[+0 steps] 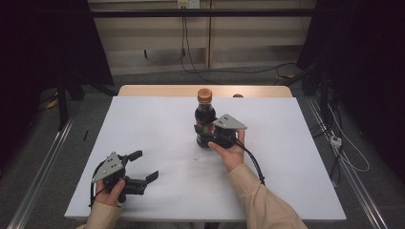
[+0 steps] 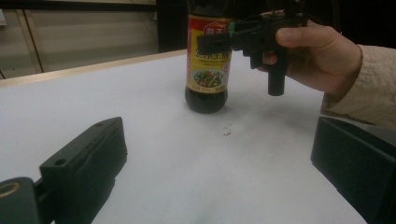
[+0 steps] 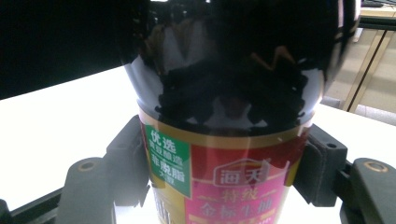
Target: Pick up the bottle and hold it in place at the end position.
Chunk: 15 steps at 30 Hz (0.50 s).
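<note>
A dark sauce bottle (image 1: pixel 205 117) with a brown cap and a red and yellow label stands upright near the middle of the white table (image 1: pixel 157 124). My right gripper (image 1: pixel 206 134) is shut on the bottle's body at label height, held by a hand from the near right. In the right gripper view the bottle (image 3: pixel 233 116) sits between both jaws, which press on its sides. The left gripper view shows the bottle (image 2: pixel 208 60) and the right gripper (image 2: pixel 219 43) on it. My left gripper (image 1: pixel 145 167) rests at the near left, open, with nothing between its fingers (image 2: pixel 84 163).
The table's wooden far edge (image 1: pixel 162 90) shows beyond the white sheet. A small dark speck (image 1: pixel 196 158) lies on the sheet just in front of the bottle. Cables run over the floor behind and to the right of the table.
</note>
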Tool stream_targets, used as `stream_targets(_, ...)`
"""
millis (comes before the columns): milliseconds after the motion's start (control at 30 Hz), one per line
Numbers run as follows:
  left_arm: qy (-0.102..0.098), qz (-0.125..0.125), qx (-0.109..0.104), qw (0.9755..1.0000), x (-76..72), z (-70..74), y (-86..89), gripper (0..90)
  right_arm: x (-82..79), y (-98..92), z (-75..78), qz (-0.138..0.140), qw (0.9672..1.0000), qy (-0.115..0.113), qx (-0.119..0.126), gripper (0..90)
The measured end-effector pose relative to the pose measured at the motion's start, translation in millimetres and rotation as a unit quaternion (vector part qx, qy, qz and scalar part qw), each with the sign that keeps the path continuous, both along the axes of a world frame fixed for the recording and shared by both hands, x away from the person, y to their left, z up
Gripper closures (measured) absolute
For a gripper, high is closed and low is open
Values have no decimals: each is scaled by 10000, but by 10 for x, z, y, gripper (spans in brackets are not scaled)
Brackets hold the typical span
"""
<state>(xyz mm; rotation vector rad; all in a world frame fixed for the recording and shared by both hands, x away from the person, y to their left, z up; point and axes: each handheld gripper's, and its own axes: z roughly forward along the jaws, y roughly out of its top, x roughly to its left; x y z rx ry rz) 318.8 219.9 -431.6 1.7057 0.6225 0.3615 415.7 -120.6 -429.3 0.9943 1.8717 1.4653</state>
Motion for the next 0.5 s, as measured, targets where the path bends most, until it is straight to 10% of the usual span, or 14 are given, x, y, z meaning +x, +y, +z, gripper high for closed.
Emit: stream_targets(500,32,3,26,10000,0,-9,-13,33,-27,-24,7,-28,9999,112,-20,296)
